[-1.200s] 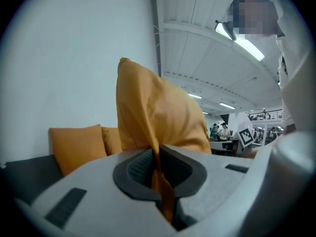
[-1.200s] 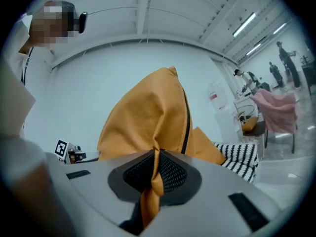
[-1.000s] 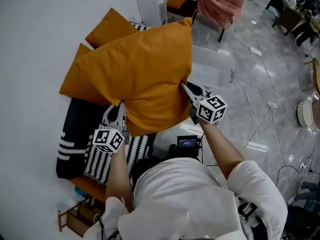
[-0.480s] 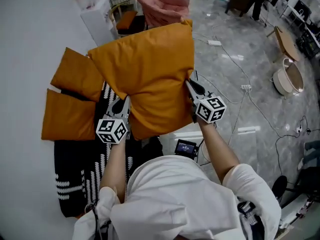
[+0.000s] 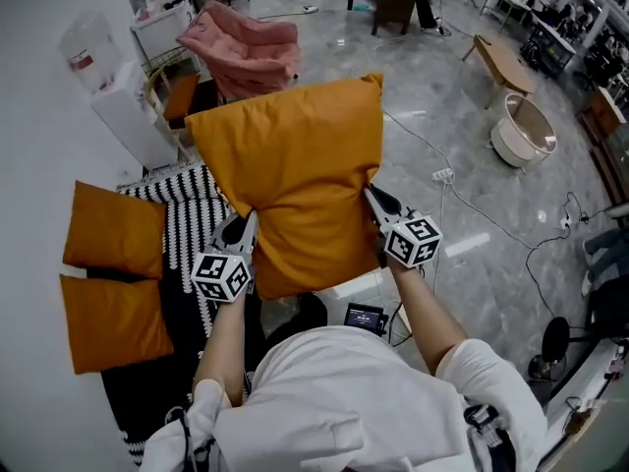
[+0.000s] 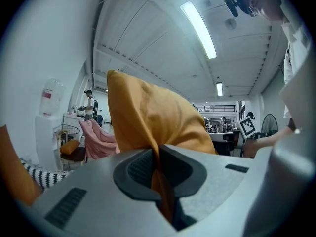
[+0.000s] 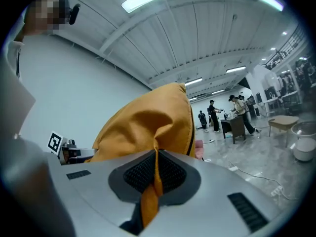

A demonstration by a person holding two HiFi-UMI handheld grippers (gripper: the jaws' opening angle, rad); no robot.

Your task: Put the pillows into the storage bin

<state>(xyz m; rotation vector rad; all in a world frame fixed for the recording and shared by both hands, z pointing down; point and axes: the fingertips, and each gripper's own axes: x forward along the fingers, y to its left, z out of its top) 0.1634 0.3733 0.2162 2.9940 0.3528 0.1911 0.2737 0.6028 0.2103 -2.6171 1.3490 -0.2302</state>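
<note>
- We see the left gripper clamped on the orange pillow; the right gripper pinches its opposite edge
- The pillow hangs aloft between them; two more pillows lie on the floor

- The grey marble floor carries everything; a black-and-white striped mat lies along its left edge, against the white wall;
- an orange pillow lies on the mat's left part; a second orange pillow lies just beside it;
- a pink armchair and a white water dispenser stand near the far-left corner;
- a white power strip with cables lies mid-floor; a pale tub stands toward the right edge.
</note>
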